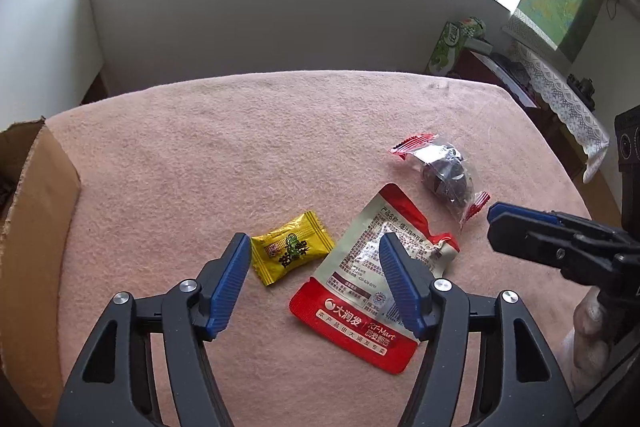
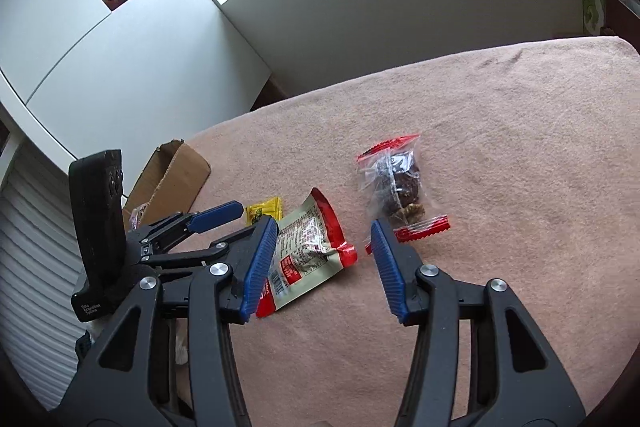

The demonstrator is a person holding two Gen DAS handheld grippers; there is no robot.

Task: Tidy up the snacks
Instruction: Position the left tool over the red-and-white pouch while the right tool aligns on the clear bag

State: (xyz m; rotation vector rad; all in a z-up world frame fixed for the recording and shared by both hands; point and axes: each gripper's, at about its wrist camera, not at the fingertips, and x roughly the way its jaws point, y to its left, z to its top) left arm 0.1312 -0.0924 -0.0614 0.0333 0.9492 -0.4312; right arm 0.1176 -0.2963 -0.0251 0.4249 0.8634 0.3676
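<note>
Hovering with jaws apart, the left claw nears the light, crinkly yellow candy packet, centre frame; pinch its middle. Right claw also gapes.

Brown cardboard box cut off by left frame edge in left wrist view, inside mostly unseen; in right wrist view its lower part sits behind the left gripper. Red-and-white flat foil pouch partly covered by a blue ribbed finger pad, small print unreadable. Small yellow candy wrapper half hidden behind that gripper's finger.
</note>
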